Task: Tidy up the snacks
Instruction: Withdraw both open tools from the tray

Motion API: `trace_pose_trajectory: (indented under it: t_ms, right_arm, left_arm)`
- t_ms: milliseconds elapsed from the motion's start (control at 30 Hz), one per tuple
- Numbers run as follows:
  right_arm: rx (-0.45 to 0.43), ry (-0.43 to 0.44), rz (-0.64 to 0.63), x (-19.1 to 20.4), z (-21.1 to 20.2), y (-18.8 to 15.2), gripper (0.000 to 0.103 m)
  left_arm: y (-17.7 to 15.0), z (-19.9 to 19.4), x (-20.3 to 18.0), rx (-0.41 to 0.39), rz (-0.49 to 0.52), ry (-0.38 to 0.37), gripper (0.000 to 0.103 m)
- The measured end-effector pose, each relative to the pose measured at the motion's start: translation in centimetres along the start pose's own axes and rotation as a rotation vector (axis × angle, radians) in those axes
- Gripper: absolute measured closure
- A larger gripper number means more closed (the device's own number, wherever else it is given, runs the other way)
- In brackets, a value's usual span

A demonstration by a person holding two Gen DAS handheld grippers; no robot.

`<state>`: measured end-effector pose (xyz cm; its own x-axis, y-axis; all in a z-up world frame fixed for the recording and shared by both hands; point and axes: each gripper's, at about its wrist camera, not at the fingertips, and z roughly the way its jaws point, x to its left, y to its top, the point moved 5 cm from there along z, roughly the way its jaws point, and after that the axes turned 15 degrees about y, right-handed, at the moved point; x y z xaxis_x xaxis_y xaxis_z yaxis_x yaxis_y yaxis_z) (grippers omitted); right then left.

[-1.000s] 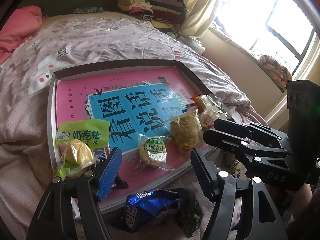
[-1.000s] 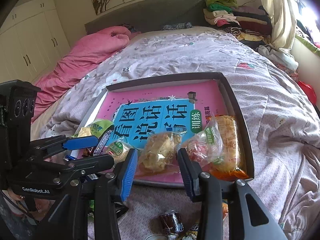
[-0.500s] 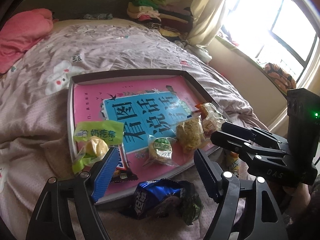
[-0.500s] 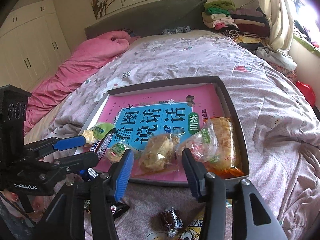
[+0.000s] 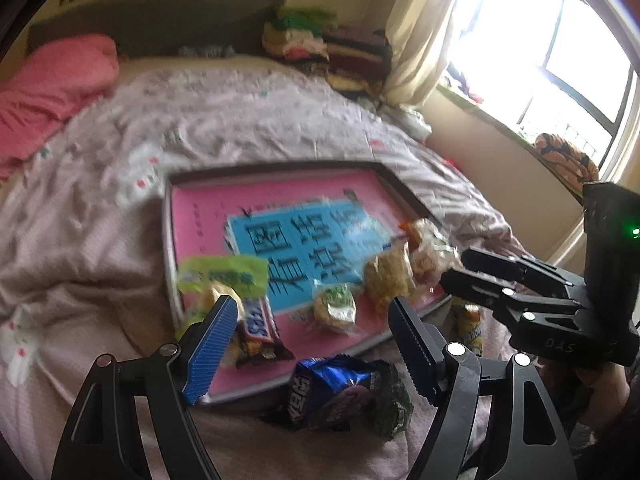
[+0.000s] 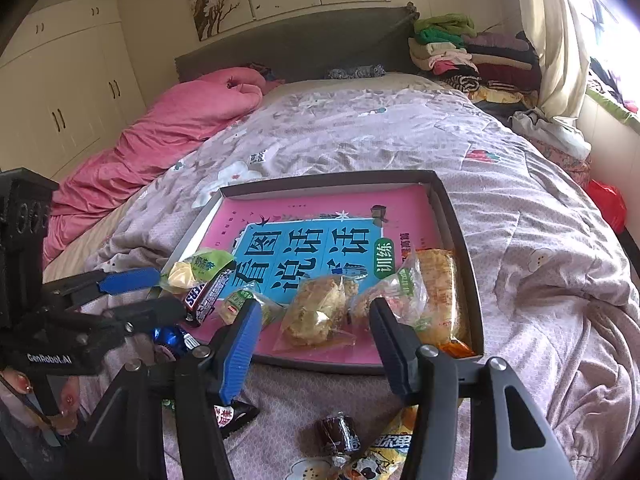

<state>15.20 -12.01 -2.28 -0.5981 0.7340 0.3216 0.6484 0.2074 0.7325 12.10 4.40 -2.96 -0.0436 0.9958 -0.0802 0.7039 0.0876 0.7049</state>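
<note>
Left wrist view: the left gripper (image 5: 308,344) stood open and empty, its jaws just widened, above a crumpled blue snack packet (image 5: 332,392) lying on the quilt (image 5: 80,240) just outside the tray (image 5: 170,240); a closing grab risked pinching bedding or crushing the wrapper. Right wrist view: the right gripper (image 6: 316,328), jaws just opening and holding nothing, hovered over the tray's near edge, where clear-wrapped pastries (image 6: 320,312) lay loosely crowded and could be nudged over the rim.

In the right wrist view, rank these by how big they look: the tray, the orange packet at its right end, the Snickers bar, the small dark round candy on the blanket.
1. Tray
2. Orange packet
3. Snickers bar and dark round candy: unsure. The candy lies much nearer the camera, and the bar is partly hidden.
</note>
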Motion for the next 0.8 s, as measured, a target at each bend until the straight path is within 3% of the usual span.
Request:
trace_pose_trajectory:
  t_ms: [133, 800]
  right_arm:
    - [-0.009, -0.014, -0.005, -0.2, -0.6, 0.2, 0.047]
    - [-0.056, -0.034, -0.016, -0.5, -3.8, 0.5, 0.046]
  left_arm:
    - [0.6, -1.2, 0.8, -0.044, -0.005, 0.029, 0.024]
    - [0.4, -3.2, 3.6, -0.071, -0.068, 0.081, 0.024]
